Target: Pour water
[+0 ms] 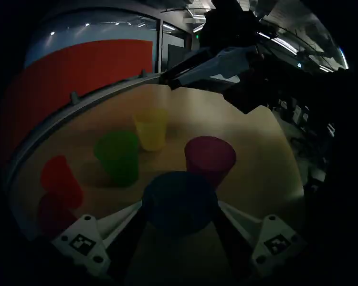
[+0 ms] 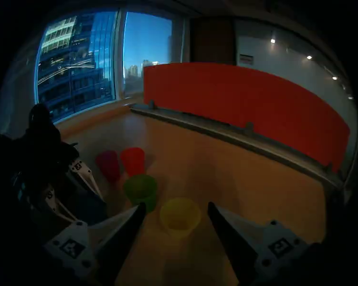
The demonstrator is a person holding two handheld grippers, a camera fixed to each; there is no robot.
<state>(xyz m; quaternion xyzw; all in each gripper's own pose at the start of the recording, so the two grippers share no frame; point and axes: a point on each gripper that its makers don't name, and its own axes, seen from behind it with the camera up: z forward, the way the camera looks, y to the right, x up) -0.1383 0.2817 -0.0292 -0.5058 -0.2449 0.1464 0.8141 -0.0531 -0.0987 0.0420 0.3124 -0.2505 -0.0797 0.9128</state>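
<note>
A dark blue cup [image 1: 179, 202] sits between the fingers of my left gripper [image 1: 179, 212], which is shut on its sides just above the wooden table [image 1: 260, 143]. Beyond it stand a magenta cup [image 1: 210, 157], a yellow cup [image 1: 151, 127] and a green cup [image 1: 117, 155]. My right gripper [image 1: 172, 78] hangs over the table's far side. In the right gripper view, my right gripper [image 2: 175, 209] is open, with the yellow cup [image 2: 180, 215] standing between its fingertips, untouched. The left gripper [image 2: 76, 186] with the blue cup [image 2: 90, 207] is at the left.
A red cup [image 1: 59, 178] and a darker red cup [image 1: 52, 212] stand at the left; they show as the red cup [image 2: 132, 159] and the darker cup [image 2: 108, 164] behind the green cup [image 2: 141, 189]. A red partition [image 2: 255, 105] lines the table edge. Windows [image 2: 83, 62] lie beyond.
</note>
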